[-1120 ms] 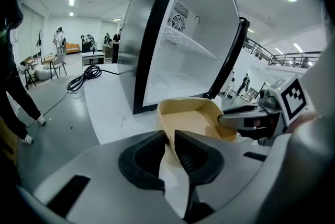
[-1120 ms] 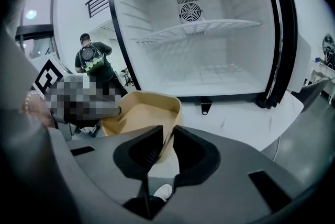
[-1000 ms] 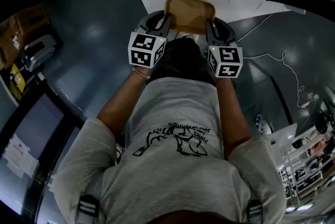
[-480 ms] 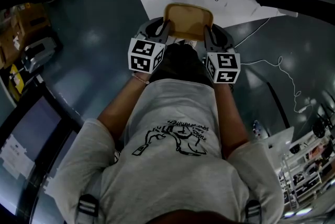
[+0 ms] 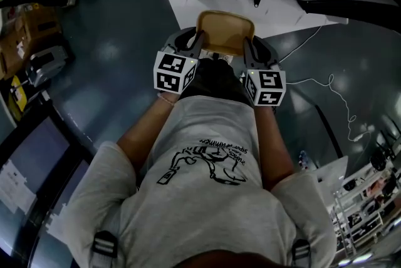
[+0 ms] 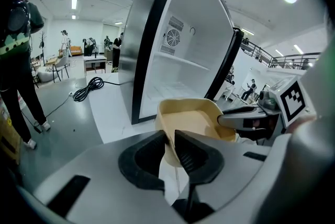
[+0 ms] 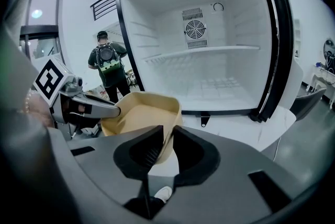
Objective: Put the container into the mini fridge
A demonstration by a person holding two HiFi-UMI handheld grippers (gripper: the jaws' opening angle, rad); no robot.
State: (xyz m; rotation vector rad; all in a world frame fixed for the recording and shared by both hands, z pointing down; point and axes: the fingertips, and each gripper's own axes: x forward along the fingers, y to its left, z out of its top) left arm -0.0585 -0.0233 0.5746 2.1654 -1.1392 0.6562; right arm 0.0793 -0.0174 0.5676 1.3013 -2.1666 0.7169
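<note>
You hold the tan container (image 5: 225, 32) in the air between both tongs, in front of the open mini fridge (image 7: 220, 71) and not yet inside it. The left gripper (image 6: 170, 139) is clenched on the container's left wall and the right gripper (image 7: 166, 142) on its right wall, each pinching only a thin rim between its pads.

With so little wall in each bite, your two hands should travel as one. Match their height, and hold the spacing between them fixed. Pulling apart could slip a rim free, and squeezing inward would likely flex the walls. The container looks empty (nothing shows inside it), so the grip is what needs watching, not spillage.

Aim for the lower compartment under the shelf (image 7: 204, 51), which appears to have the most room. Lift the base clear of the black front sill (image 7: 220, 111) before you push in, and go straight along the fridge's depth without swinging sideways. Set the base flat on the fridge floor, and only then let both tongs go, together.
</note>
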